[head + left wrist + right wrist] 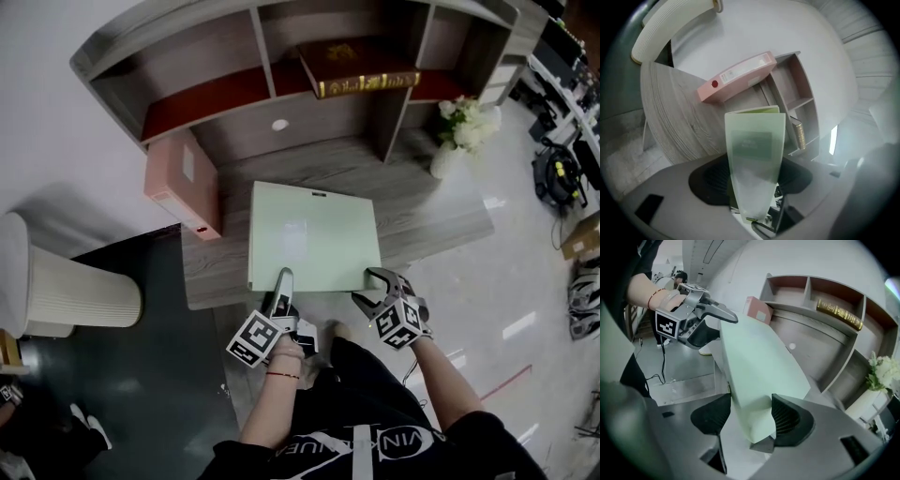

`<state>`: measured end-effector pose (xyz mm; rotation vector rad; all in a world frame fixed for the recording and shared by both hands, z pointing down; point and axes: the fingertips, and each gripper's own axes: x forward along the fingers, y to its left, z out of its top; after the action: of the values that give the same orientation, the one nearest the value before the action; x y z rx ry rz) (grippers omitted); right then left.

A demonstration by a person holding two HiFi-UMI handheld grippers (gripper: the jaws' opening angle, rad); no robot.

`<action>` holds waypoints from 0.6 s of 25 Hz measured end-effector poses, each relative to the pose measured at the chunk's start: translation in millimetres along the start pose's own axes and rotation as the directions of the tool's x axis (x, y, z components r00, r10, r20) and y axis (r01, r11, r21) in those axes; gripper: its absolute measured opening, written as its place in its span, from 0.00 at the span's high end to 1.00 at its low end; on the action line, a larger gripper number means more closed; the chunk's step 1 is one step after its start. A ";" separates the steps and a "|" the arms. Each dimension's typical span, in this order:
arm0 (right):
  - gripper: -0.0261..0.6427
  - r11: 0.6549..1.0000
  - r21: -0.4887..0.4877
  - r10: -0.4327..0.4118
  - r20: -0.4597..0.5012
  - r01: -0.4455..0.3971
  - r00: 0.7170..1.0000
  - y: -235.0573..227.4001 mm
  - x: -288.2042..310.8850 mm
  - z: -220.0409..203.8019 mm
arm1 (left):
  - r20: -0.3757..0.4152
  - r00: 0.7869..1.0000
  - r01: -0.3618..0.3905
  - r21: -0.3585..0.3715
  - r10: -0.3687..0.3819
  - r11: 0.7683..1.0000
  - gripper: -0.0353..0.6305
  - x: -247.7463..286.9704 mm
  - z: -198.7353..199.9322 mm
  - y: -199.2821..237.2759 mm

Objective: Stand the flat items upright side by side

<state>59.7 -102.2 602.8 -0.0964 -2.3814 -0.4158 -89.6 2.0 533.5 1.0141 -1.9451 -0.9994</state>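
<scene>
A pale green folder [314, 234] lies flat on the grey wooden desk [214, 272], its near edge by the desk's front. My left gripper [282, 278] takes that edge at its left part. In the left gripper view the folder [753, 145] fills the space between the dark pads [710, 180]. My right gripper [374, 282] sits at the near right corner. There the folder [757, 376] rests against the right pad [790, 420], with a gap to the left pad. A pink binder [181, 181] stands upright at the desk's left.
A shelf unit [234, 131] rises at the back of the desk, with a gold-edged book [361, 80] lying flat on one shelf. A white vase of flowers [452, 145] stands at the right end. A ribbed white bin [75, 295] is on the floor to the left.
</scene>
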 end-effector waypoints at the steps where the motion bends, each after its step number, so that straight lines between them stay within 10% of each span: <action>1: 0.54 1.000 -0.002 0.007 0.010 -0.007 1.000 -1.5 2.1 4.7 | 0.013 1.000 -0.008 0.020 0.008 1.000 0.53 1.3 5.4 -4.9; 15: 0.56 0.983 0.003 0.181 0.202 -0.186 0.962 -11.0 44.0 94.4 | 0.215 0.972 -0.156 0.264 0.099 0.952 0.54 8.3 90.8 -54.0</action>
<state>-35.4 -84.2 563.0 -0.3624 -2.5467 -0.3035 -152.7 1.2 448.4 0.9523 -2.3366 -0.7927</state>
